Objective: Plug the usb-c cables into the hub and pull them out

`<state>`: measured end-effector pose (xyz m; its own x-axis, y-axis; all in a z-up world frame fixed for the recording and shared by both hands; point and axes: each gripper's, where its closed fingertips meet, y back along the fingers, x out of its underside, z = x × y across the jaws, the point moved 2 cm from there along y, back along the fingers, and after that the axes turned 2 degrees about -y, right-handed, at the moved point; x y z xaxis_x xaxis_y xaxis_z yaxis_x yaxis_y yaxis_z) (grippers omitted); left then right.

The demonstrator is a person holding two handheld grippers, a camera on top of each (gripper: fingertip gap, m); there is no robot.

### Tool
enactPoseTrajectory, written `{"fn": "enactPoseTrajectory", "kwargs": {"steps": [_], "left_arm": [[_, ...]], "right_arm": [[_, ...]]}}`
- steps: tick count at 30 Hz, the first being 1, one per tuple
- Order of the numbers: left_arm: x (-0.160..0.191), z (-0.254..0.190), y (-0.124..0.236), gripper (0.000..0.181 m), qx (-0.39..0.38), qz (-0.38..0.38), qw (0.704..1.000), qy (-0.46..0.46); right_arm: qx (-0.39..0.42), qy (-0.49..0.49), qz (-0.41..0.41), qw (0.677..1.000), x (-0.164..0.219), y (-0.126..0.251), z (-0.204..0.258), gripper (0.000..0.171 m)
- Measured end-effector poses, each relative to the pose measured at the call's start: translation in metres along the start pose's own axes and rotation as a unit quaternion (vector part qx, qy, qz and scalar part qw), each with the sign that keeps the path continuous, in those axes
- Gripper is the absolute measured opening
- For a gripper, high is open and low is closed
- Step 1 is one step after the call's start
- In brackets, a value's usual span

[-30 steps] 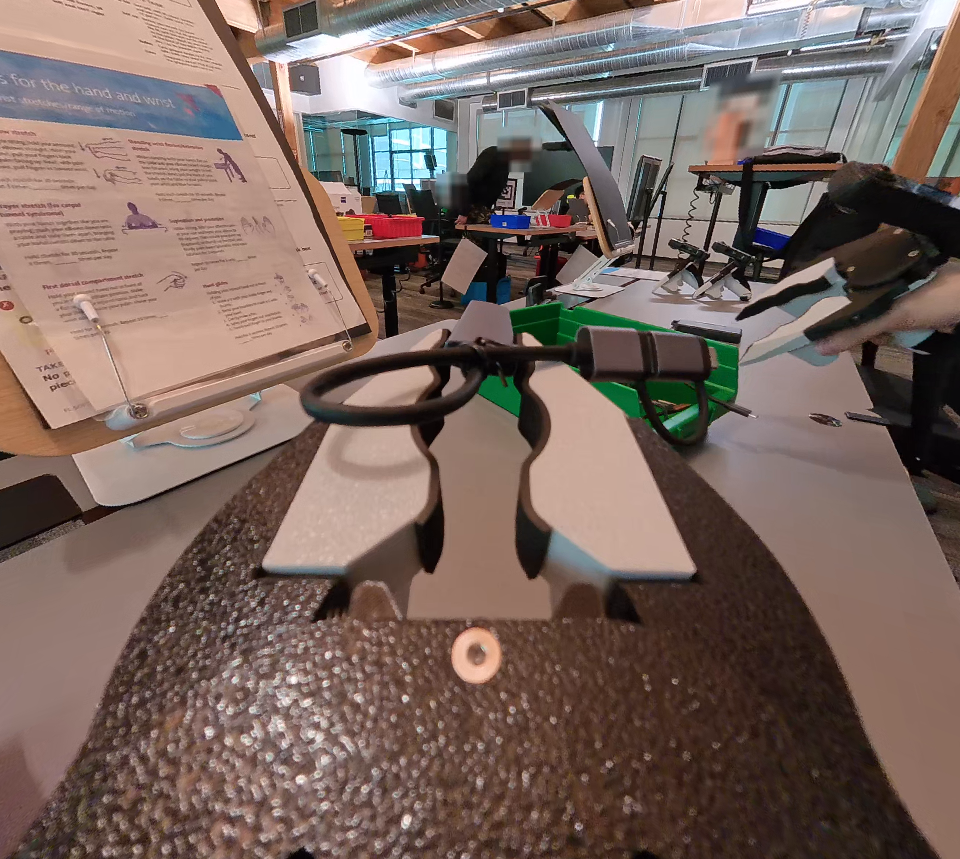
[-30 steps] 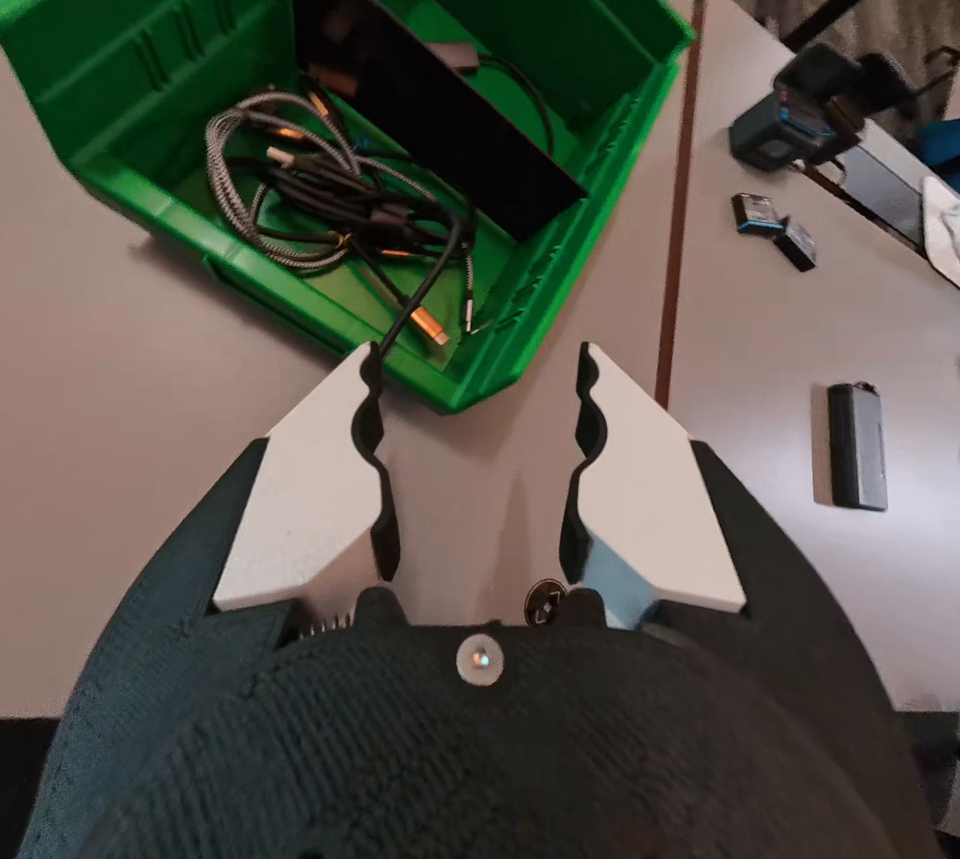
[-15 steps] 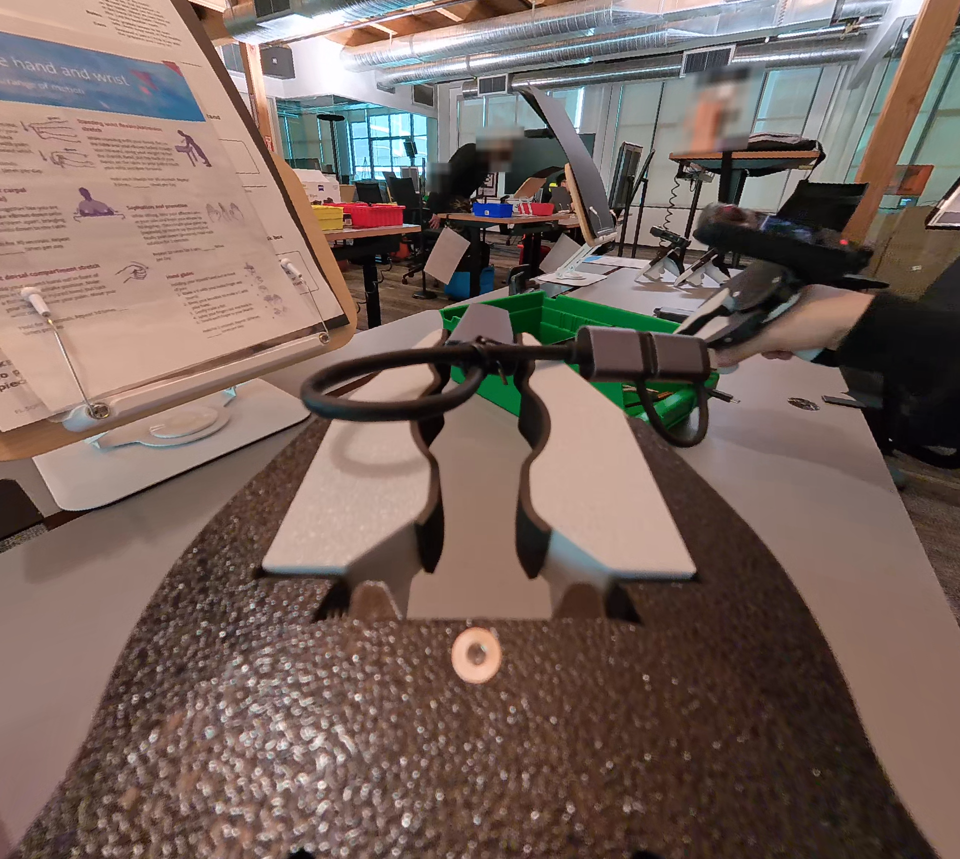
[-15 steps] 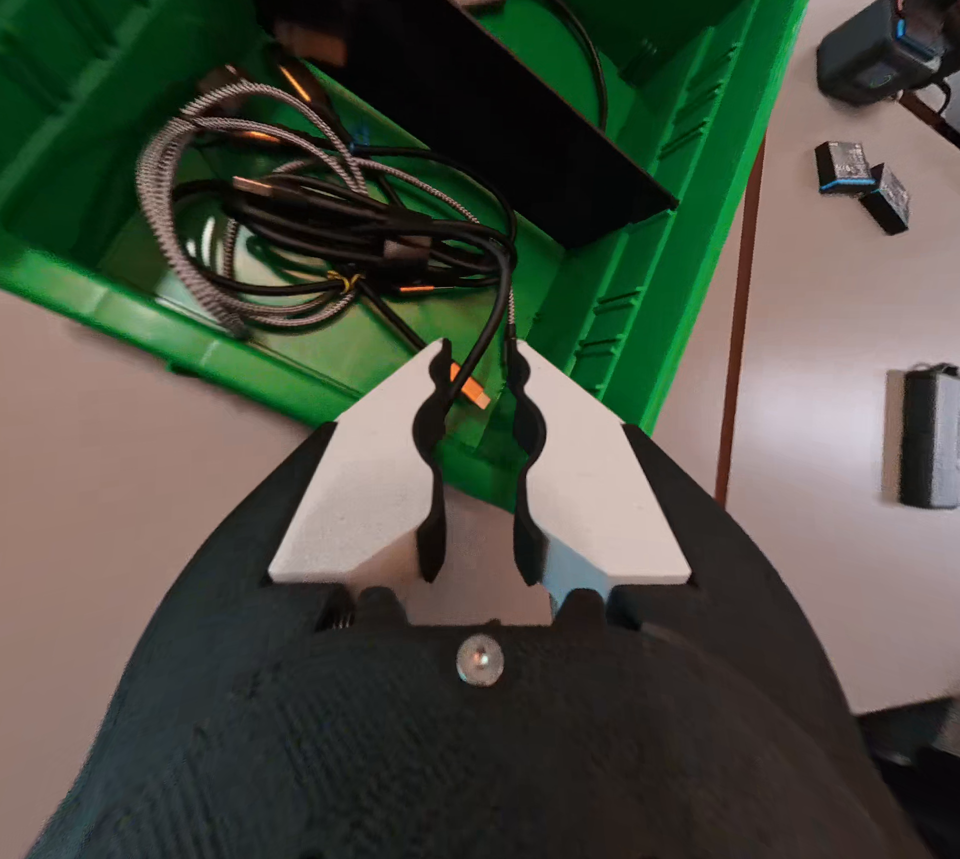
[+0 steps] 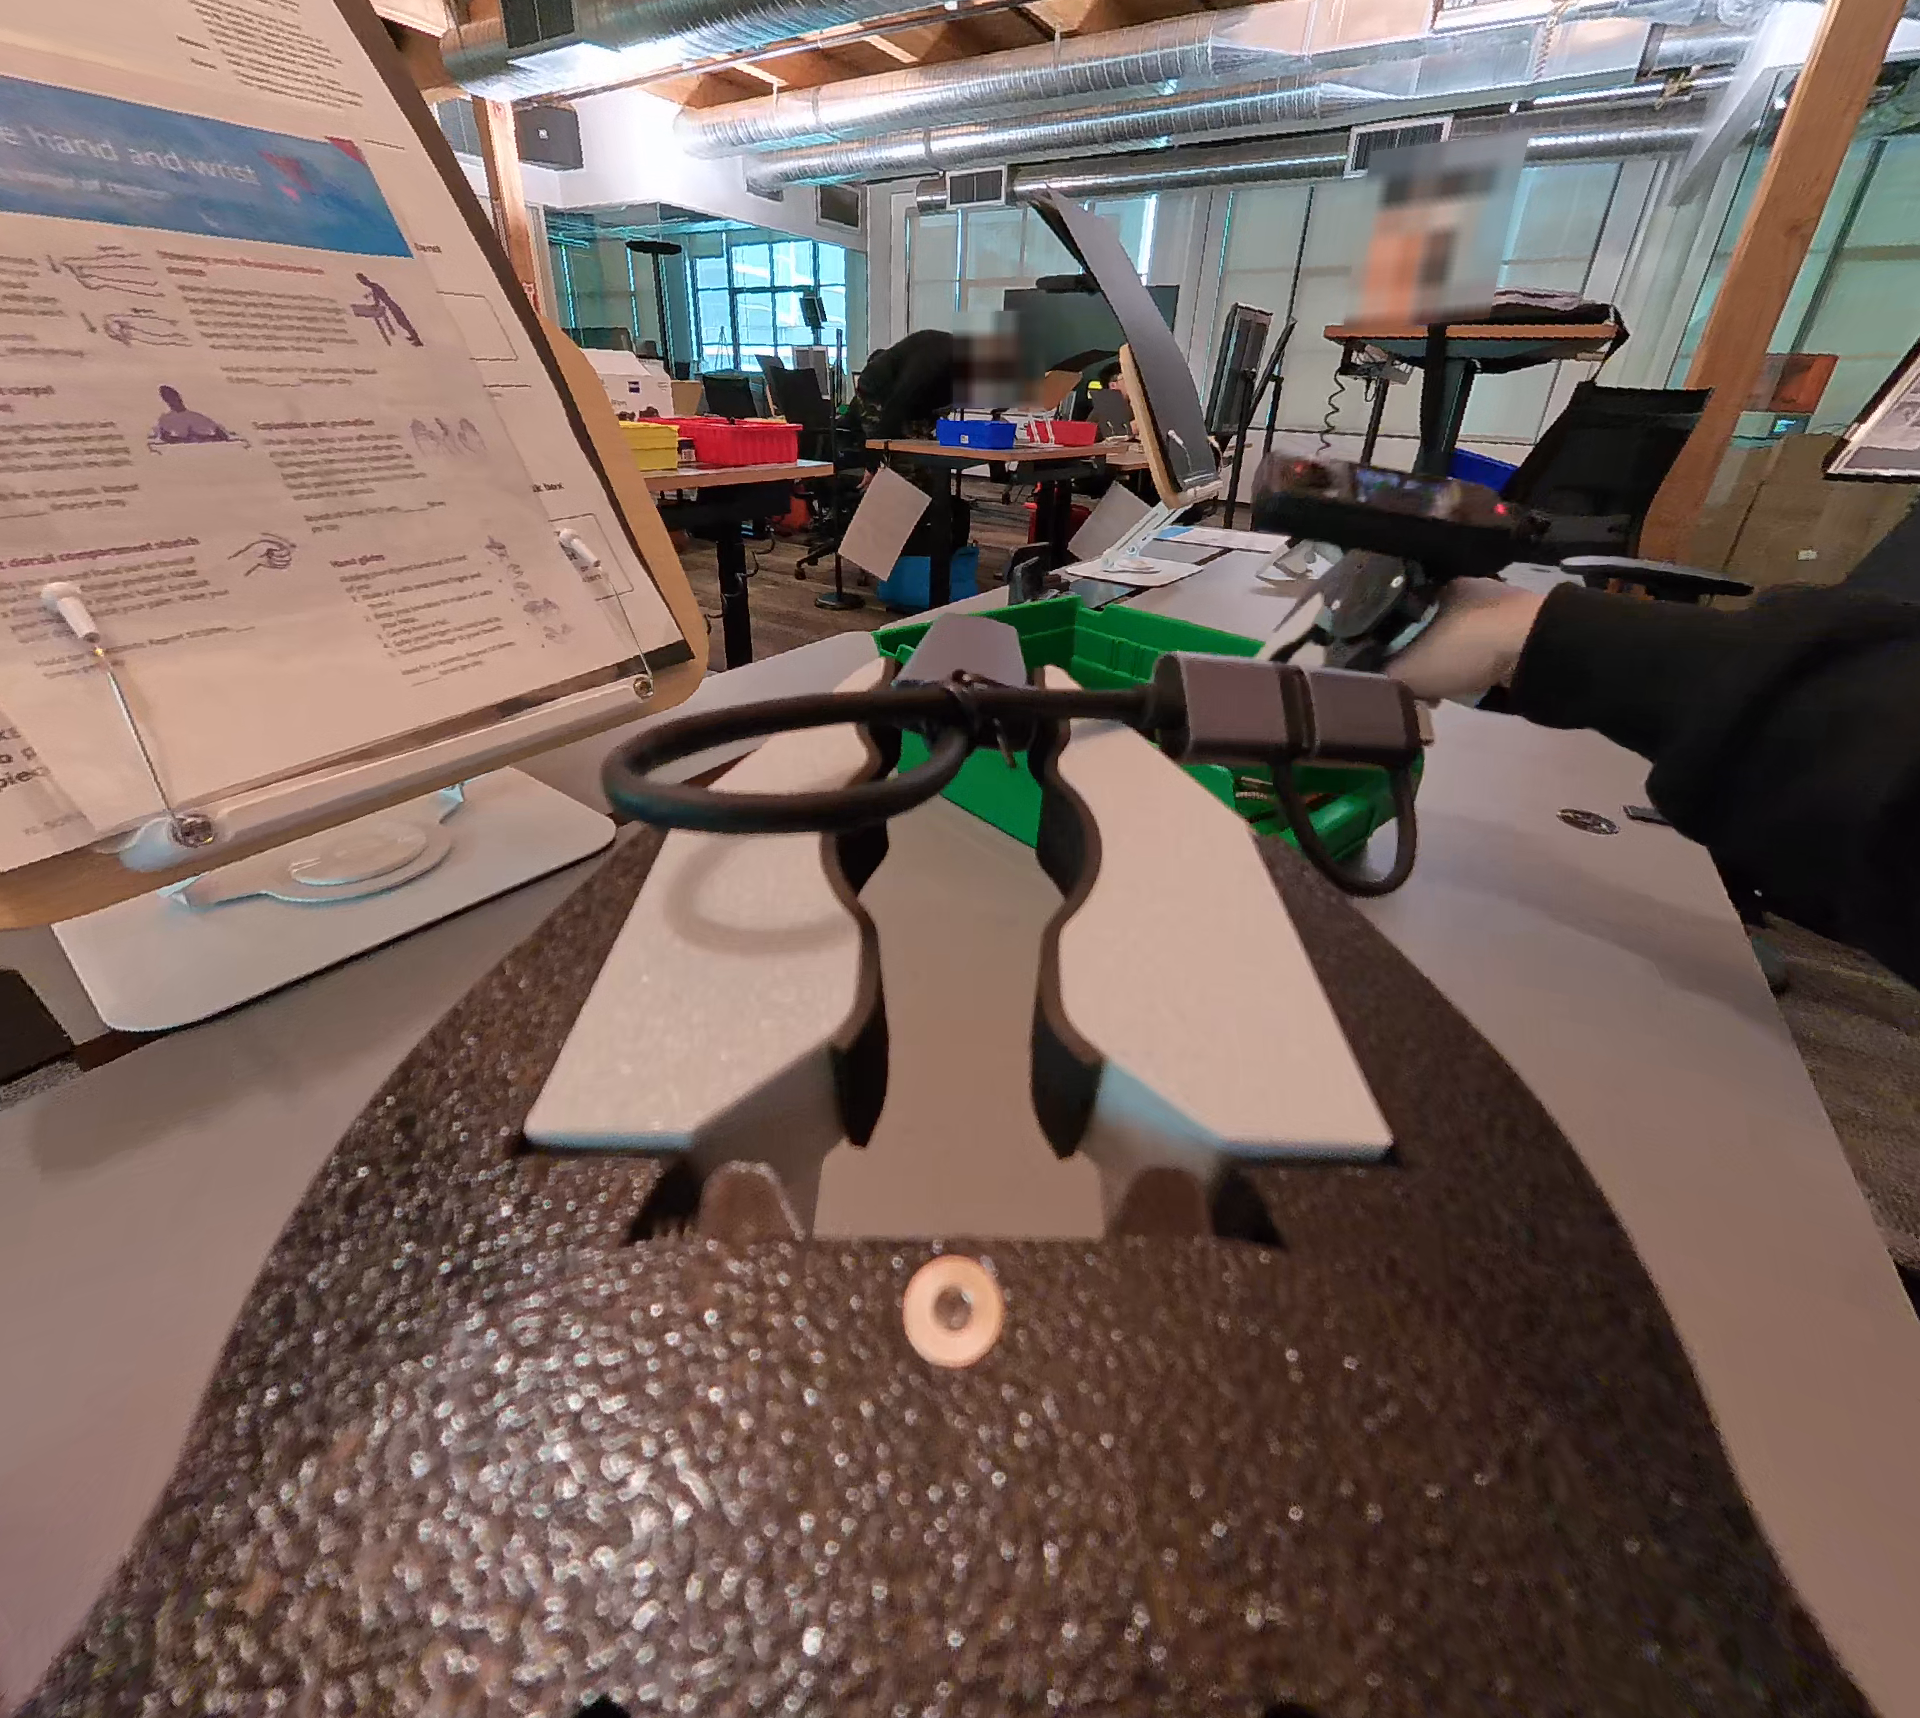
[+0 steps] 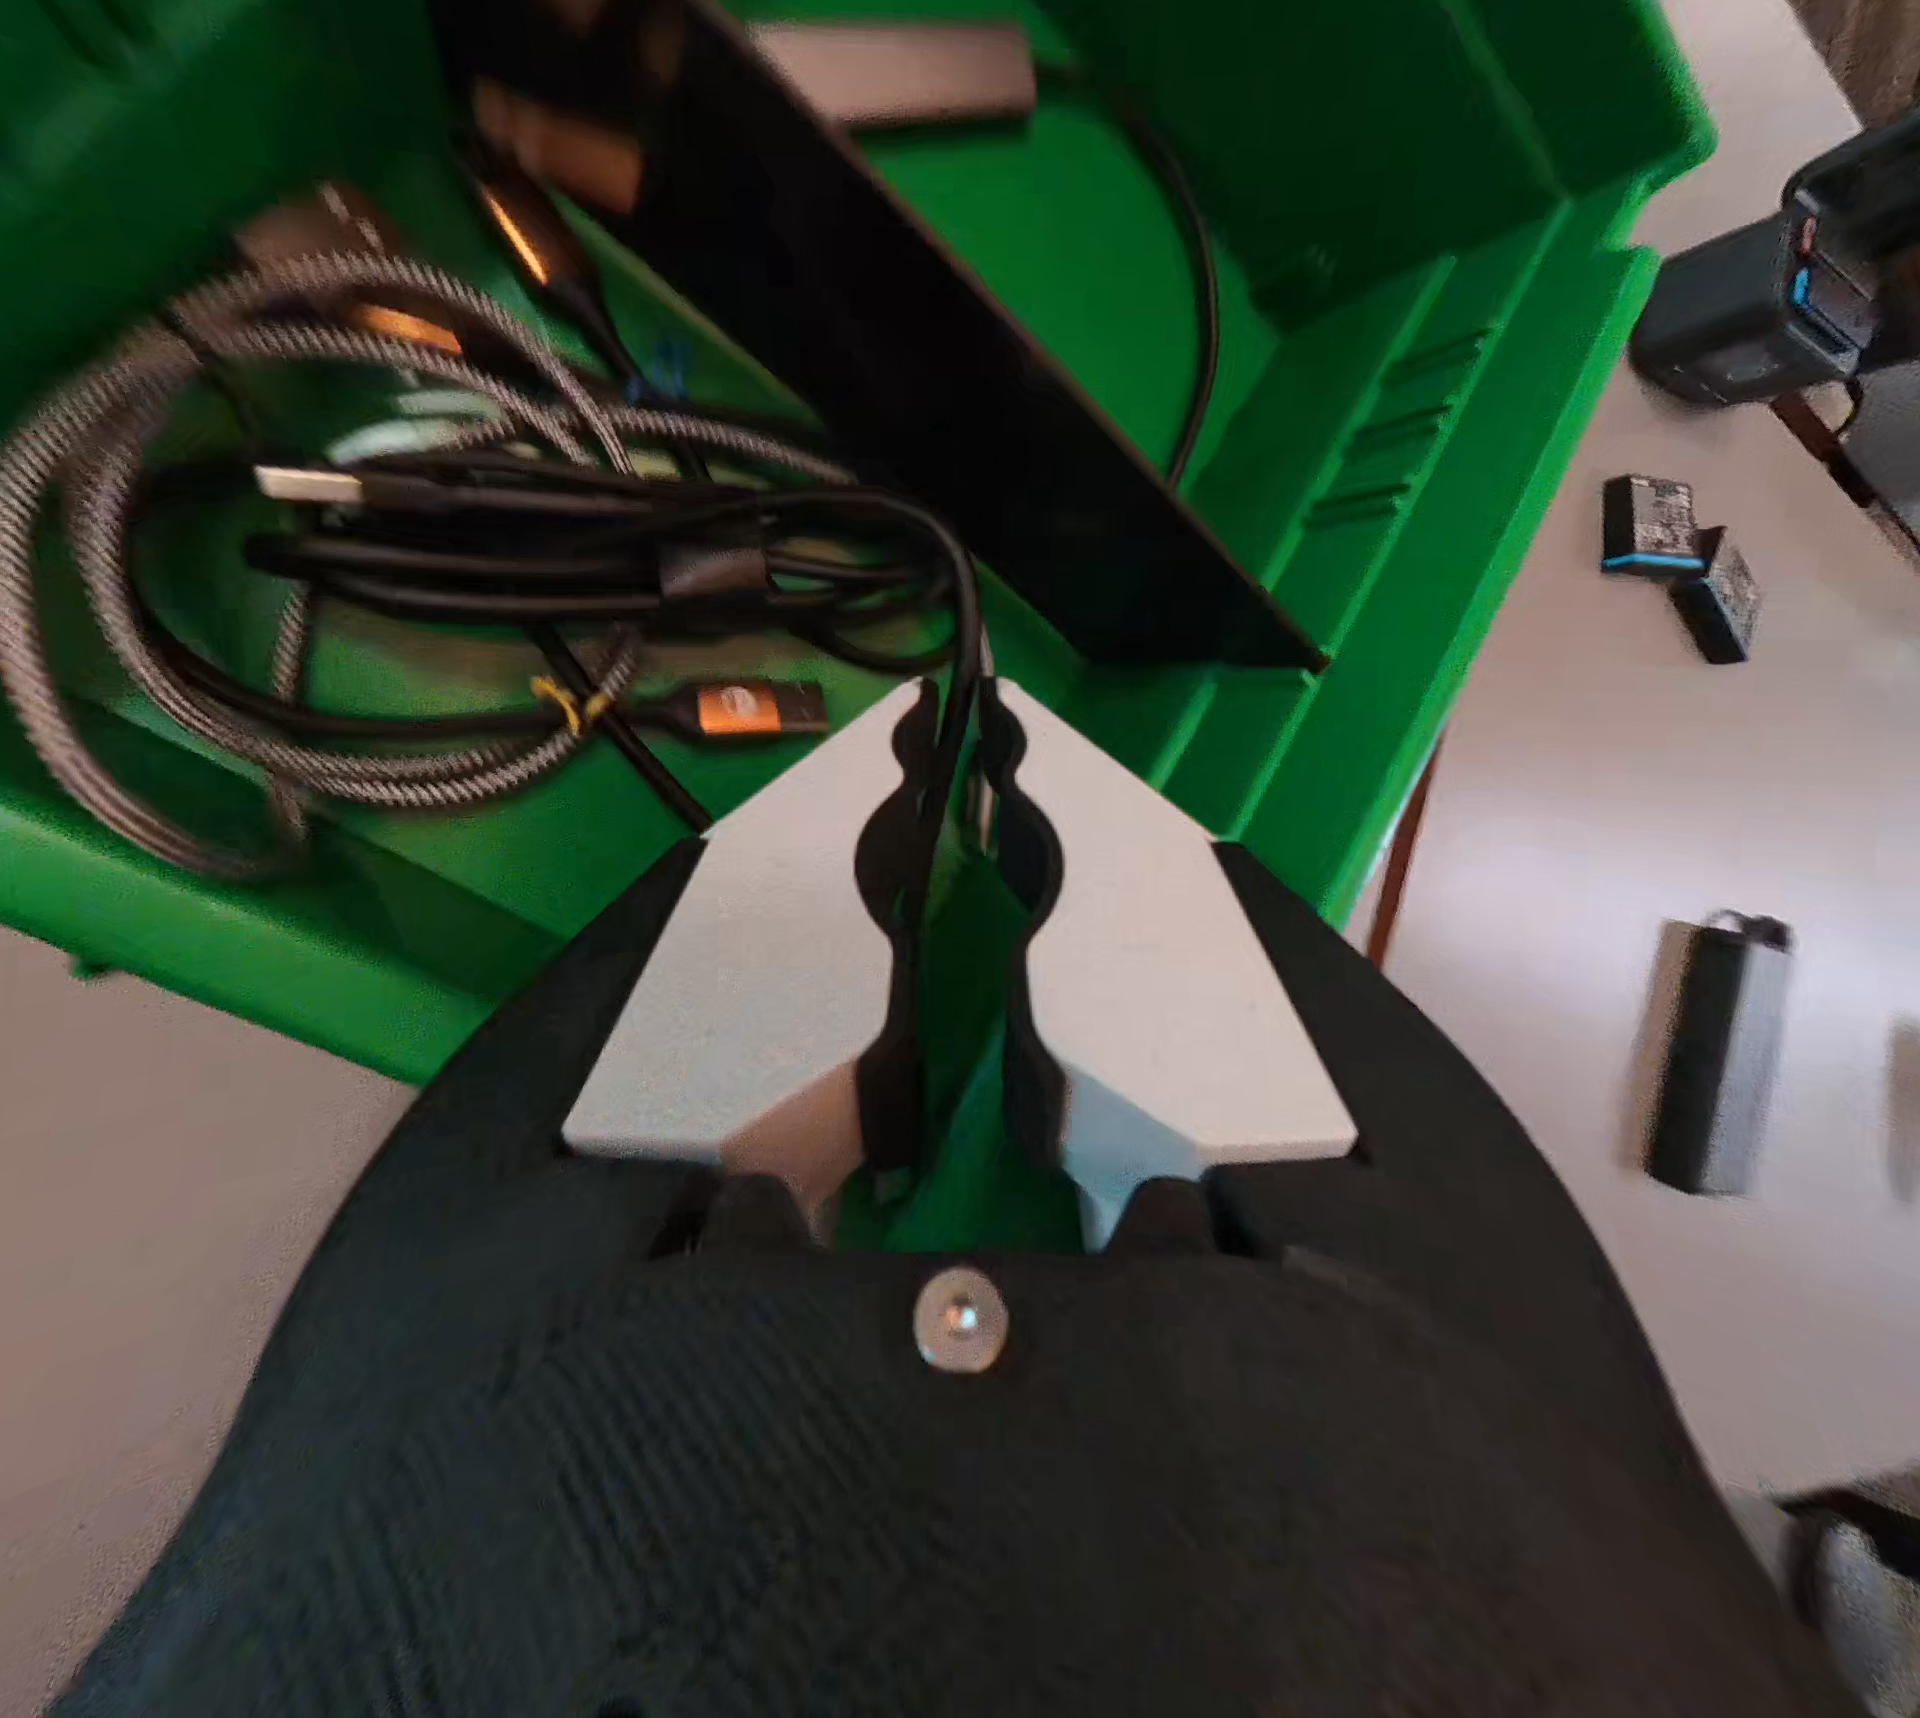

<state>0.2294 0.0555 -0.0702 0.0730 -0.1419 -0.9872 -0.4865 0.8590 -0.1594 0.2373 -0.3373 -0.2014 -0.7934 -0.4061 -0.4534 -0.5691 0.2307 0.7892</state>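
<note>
Right wrist view: the right gripper reaches over the near wall of the green bin, fingers pinched on a thin black cable from the tangle left of the black divider. Left gripper, above open worktop, clamps the grey hub by its looped black lead, body jutting right.

The left gripper is held level above the table, its fingers pinched nearly together on a black hub cable. The right gripper points steeply down, fingertips closed on a thin black cable; a dark-sleeved hand holds it.
</note>
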Motion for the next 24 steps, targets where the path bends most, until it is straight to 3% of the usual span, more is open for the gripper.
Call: {"fn": "enactPoseTrajectory", "kwargs": {"steps": [3,8,11,14,17,21,24], "left_arm": [[-0.001,0.000,0.000,0.021,0.001,-0.002,1.000,0.000],[0.001,-0.002,-0.001,0.021,0.005,0.003,1.000,-0.002],[0.001,-0.007,-0.002,0.021,0.021,-0.001,1.000,0.003],[-0.007,-0.025,-0.002,0.021,0.087,-0.030,0.996,0.013],[-0.012,-0.054,0.001,0.021,0.187,-0.046,0.981,0.019],[-0.014,-0.088,0.009,0.022,0.301,-0.060,0.951,0.024],[-0.014,-0.095,0.011,0.022,0.321,-0.063,0.945,0.023]], "right_arm": [[-0.007,0.006,-0.017,1.000,0.000,0.008,-0.001,0.025],[0.028,-0.068,-0.103,0.992,-0.016,0.040,-0.024,0.036],[-0.057,-0.100,-0.204,0.972,-0.042,0.074,0.009,0.047],[-0.288,-0.087,-0.332,0.894,-0.079,0.131,0.095,0.076],[-0.409,-0.009,-0.444,0.797,-0.097,0.198,0.163,0.078],[-0.464,0.055,-0.502,0.728,-0.104,0.243,0.216,0.065],[-0.512,0.069,-0.518,0.681,-0.101,0.262,0.231,0.041]]}}
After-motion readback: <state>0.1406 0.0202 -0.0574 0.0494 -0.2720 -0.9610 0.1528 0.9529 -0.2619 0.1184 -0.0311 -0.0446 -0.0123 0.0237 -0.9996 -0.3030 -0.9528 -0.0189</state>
